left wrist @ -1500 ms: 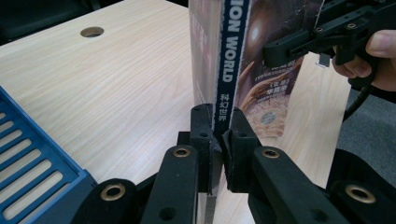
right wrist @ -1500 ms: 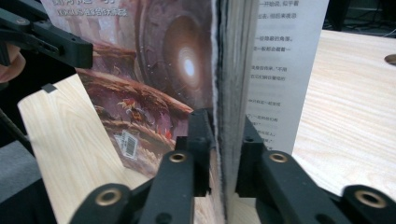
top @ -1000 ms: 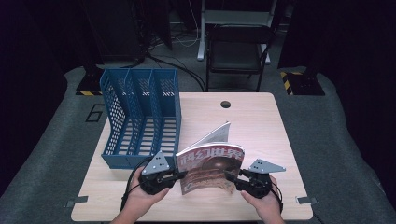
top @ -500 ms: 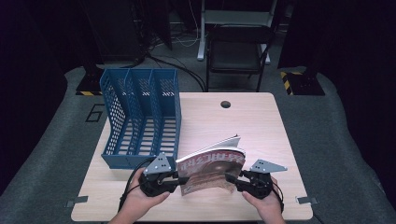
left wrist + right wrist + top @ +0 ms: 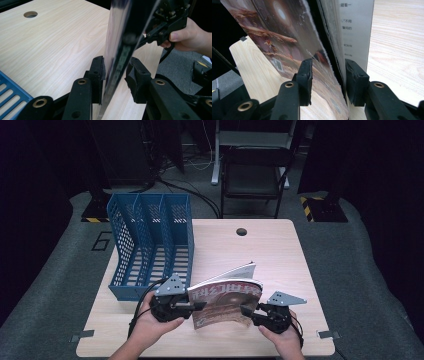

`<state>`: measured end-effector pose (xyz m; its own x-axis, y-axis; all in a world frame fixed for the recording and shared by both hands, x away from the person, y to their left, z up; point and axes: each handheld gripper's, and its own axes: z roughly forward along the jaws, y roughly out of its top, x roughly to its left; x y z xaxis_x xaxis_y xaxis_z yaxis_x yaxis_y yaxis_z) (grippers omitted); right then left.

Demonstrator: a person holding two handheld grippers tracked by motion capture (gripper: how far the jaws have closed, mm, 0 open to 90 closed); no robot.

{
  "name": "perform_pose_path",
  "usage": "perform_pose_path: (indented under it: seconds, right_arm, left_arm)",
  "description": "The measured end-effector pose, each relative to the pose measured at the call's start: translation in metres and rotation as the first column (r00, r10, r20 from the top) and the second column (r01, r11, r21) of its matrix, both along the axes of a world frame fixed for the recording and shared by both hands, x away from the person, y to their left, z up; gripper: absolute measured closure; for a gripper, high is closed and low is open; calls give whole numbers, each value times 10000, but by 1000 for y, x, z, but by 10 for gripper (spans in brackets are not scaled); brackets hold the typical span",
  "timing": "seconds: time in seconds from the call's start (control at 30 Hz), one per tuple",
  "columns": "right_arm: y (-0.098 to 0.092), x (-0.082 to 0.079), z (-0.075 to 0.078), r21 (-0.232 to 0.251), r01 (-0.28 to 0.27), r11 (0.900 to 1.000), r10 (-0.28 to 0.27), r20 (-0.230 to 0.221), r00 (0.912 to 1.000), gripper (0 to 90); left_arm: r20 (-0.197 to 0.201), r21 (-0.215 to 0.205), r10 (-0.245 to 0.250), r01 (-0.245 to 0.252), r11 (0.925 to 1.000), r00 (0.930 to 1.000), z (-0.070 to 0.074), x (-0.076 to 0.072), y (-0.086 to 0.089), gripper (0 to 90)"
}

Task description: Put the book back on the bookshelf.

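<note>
A magazine (image 5: 225, 300) with a reddish-brown cover stands tilted on its lower edge near the table's front, its pages fanned toward the back. My left gripper (image 5: 197, 306) is at its left edge. In the left gripper view the magazine's edge (image 5: 117, 50) runs between my jaws (image 5: 115, 75), which have just been opening and no longer clamp it. My right gripper (image 5: 246, 311) is at the magazine's right edge. In the right gripper view its pads (image 5: 328, 75) press on the cover (image 5: 287, 37) and the back pages. The right gripper (image 5: 170, 22) and its hand also appear beyond the magazine.
A blue three-slot file rack (image 5: 150, 245) stands on the table's left half, close to my left hand; its corner (image 5: 10, 97) is beside my left jaw. The wooden table (image 5: 270, 255) has a cable hole (image 5: 242, 231) at the back. A chair (image 5: 255, 175) stands behind.
The magazine has tipped lower, and its raised rear pages have dropped toward the table. My left gripper has risen a little and its jaws have parted. The right gripper has stayed put.
</note>
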<state>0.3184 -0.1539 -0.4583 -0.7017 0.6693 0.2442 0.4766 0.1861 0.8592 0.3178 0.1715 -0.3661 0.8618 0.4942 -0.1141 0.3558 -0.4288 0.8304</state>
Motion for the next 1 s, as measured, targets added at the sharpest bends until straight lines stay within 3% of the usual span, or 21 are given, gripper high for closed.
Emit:
perform_pose_path:
  seconds: [0.23, 0.57, 0.67, 0.83, 1.0]
  right_arm:
    - [0, 0, -1, 8, -5, 10000, 5, -23, 10000, 603]
    - [0, 1, -2, -77, 127, 9999, -127, -15, 9999, 583]
    - [0, 1, -2, -57, 183, 9998, -183, -54, 9998, 584]
    - [-1, 1, -2, -13, 219, 9998, -220, -90, 9997, 584]
    - [-2, 1, -2, -48, 217, 9998, -217, -95, 9997, 582]
  left_arm:
    - [18, -14, -87, 87, 10000, 10000, 14, 3, -4, 649]
    - [256, 473, -414, 402, 9981, 9988, 34, 6, -13, 616]
    - [356, 590, -280, 258, 9979, 9990, 37, 7, -17, 612]
    - [238, 533, -337, 324, 9981, 9991, 42, 9, -22, 603]
    - [217, 733, -397, 381, 9966, 9990, 47, 10, -28, 609]
